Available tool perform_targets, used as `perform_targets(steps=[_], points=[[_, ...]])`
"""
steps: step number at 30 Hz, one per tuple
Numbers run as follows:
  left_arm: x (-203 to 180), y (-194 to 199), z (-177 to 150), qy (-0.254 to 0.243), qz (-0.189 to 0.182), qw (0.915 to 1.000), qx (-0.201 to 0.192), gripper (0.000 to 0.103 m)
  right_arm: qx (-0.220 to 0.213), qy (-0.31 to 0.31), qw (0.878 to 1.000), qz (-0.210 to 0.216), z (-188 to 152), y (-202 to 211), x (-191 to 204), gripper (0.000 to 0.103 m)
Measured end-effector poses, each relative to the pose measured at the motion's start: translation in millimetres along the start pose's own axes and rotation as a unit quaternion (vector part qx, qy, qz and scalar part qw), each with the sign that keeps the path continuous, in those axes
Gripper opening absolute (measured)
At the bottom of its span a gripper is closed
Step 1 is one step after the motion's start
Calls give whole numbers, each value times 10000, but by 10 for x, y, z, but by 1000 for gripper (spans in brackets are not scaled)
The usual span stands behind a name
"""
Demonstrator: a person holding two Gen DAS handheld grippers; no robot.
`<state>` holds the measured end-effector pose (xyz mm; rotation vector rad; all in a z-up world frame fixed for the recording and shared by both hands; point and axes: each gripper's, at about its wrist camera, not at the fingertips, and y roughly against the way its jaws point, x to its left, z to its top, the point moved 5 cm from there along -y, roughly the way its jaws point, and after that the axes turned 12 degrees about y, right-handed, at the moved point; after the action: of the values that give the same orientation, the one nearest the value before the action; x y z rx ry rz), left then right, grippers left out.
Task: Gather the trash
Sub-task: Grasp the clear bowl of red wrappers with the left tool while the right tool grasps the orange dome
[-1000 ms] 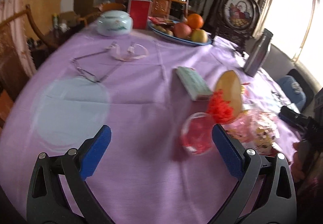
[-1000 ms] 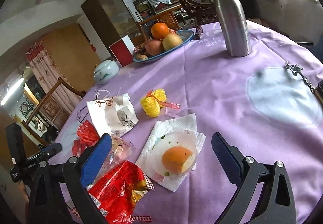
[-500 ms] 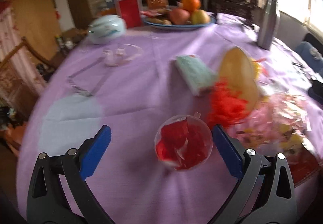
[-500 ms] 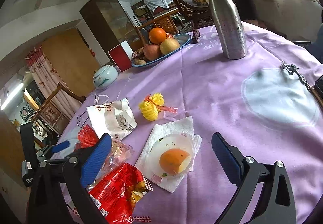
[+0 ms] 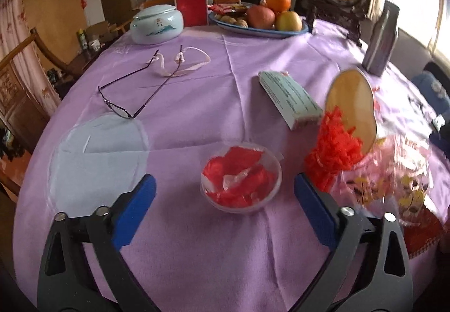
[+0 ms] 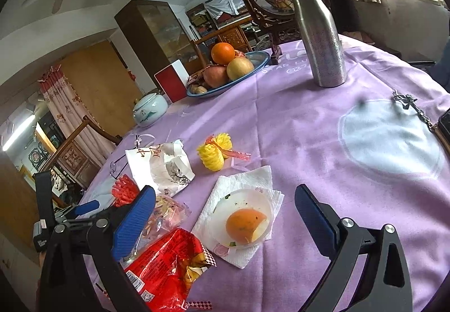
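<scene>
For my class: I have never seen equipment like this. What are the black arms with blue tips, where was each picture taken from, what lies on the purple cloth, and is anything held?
There is no robot here. A person holds a hand tool in each hand; a camera on each looks along its two blue-padded fingers.

The left gripper frames a clear cup of red wrappers; its fingers are closing but not yet touching it. Beyond lie glasses, a green box and a fruit plate.

The right gripper is open and holds nothing. Ahead sit a cup with an orange scrap on a napkin, a red snack bag, a yellow wrapper and a steel bottle.
</scene>
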<state>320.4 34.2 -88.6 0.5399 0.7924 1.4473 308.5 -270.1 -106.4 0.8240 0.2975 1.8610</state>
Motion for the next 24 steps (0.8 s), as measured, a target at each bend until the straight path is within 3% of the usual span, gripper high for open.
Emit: perform_targets(steps=[5, 8, 16, 19, 24], points=[[-29, -85, 51, 191, -309, 9993, 130, 72, -19, 23, 10000, 30, 4, 4, 11, 97], [-89, -173, 47, 174, -468, 9982, 345, 57, -66, 5, 10000, 39, 3, 25, 10, 97], [-47, -98, 59, 325, -603, 9975, 188, 57, -92, -409, 9991, 107, -84, 154, -90, 97], [-39, -100, 62, 346, -569, 9976, 190, 57, 57, -519, 9985, -142, -134, 169, -155, 92], [-16, -160, 56, 414, -518, 9973, 325, 57, 825, -106, 9934, -787, -186, -65, -145, 80]])
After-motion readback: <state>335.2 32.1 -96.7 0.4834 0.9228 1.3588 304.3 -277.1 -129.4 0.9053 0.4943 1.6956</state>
